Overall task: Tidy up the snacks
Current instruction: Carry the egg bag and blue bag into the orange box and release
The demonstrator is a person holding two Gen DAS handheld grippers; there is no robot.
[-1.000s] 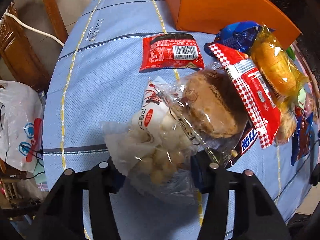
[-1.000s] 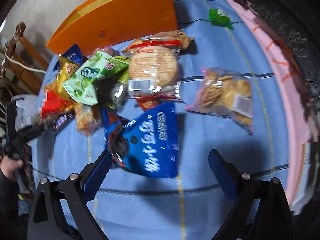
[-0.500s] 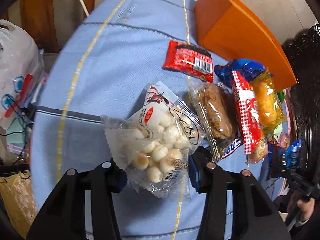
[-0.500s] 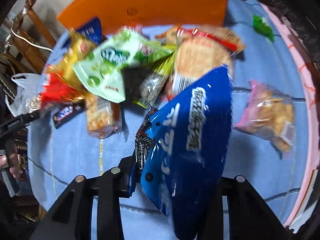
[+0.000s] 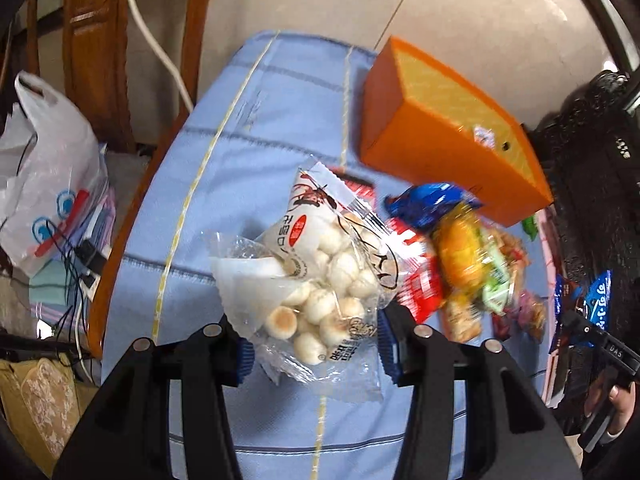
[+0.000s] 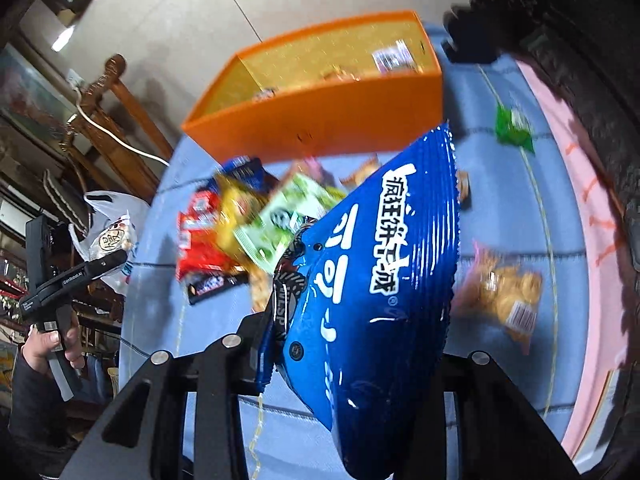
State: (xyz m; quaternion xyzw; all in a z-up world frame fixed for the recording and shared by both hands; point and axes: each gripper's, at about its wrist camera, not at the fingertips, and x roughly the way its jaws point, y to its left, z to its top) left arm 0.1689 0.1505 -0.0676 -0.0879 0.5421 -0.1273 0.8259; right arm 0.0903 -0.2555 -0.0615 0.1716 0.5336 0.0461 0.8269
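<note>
Both wrist views overlook the orange box [image 5: 448, 152].

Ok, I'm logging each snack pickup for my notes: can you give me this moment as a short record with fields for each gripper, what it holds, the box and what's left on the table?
left gripper: shut on clear plastic bag of small round white biscuits, lifted off the table
right gripper: shut on shiny blue foil snack bag, lifted
box: open orange rectangular box at the far side of the blue tablecloth
left on table: heap of mixed snack packets; clear bag of brown crackers; small green packet
</note>
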